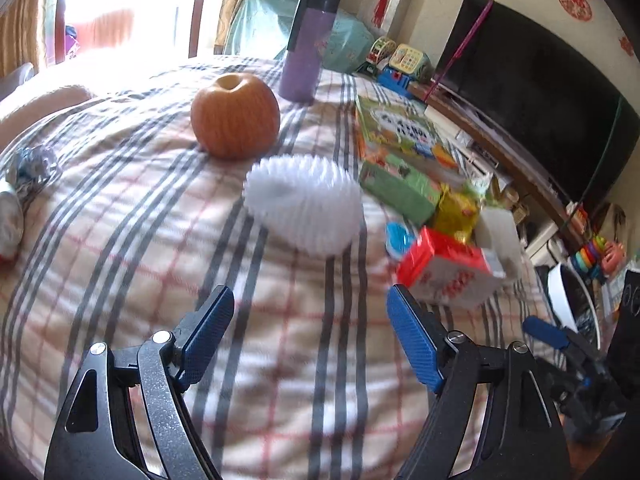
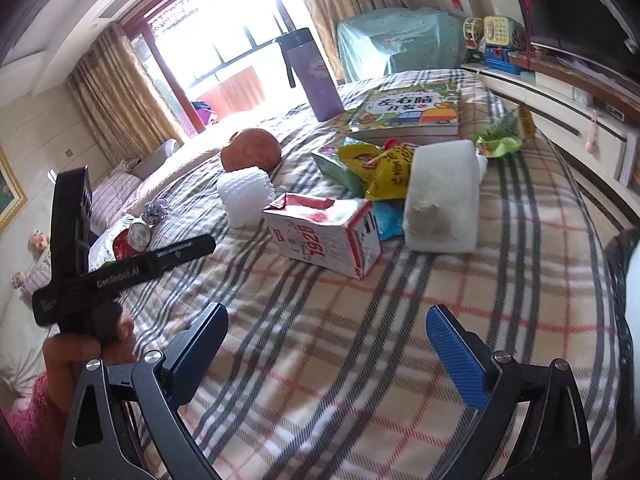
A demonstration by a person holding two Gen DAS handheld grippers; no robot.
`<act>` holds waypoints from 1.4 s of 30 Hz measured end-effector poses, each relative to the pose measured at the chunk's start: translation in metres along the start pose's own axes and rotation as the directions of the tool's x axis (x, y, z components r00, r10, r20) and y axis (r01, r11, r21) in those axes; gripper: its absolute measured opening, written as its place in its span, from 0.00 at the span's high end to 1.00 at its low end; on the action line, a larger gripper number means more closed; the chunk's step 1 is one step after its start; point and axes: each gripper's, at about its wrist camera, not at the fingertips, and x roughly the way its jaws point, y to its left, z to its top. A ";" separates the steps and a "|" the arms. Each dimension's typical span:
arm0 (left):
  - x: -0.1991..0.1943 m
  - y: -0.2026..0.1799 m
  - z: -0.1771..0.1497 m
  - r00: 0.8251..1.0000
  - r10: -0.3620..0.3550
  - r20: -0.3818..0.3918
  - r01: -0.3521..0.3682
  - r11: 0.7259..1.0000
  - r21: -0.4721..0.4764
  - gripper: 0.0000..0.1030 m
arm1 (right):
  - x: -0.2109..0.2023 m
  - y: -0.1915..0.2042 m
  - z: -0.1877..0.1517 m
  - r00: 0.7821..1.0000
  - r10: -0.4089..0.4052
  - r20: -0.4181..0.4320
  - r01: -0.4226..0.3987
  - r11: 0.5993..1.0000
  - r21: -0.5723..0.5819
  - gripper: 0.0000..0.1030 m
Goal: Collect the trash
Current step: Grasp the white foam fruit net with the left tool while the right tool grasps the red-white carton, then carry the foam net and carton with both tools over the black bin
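Left wrist view: the left gripper point(image 1: 310, 334) hangs spread and empty above the plaid bed point(image 1: 120, 240), short of the white ribbed foam fruit net point(image 1: 304, 206); that light net could squash or skid away.

Right wrist view: the right gripper point(image 2: 326, 344), also agape, faces the torn red-and-white carton point(image 2: 324, 234); its crumpled walls may buckle and slip.

A beige bed blanket point(image 2: 360, 340) with grey and red plaid stripes carries a red-and-white carton point(image 2: 324, 232), orange round apple point(image 1: 235, 116), white spiky foam net point(image 1: 304, 208), purple flask point(image 1: 308, 52) and yellow wrapper point(image 2: 388, 168).
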 end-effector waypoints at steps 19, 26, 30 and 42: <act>0.059 0.003 0.034 0.995 -0.097 -0.030 0.096 0.995 -0.025 0.66 | 0.047 0.003 0.034 1.000 -0.010 -0.003 0.009 0.985 -0.172 0.04; 0.042 0.006 0.023 0.994 -0.106 -0.013 0.106 0.994 -0.021 0.79 | 0.053 0.009 0.029 0.999 -0.015 -0.031 0.008 0.978 -0.208 0.62; 0.025 0.006 0.010 0.992 -0.122 -0.004 0.122 0.992 -0.034 0.80 | 0.037 0.009 0.020 1.000 -0.001 -0.007 0.000 0.982 -0.188 0.63; -0.021 -0.029 -0.033 0.982 -0.187 -0.002 0.187 0.982 -0.001 0.80 | -0.031 0.011 -0.021 0.995 -0.058 0.081 0.071 0.984 -0.161 0.64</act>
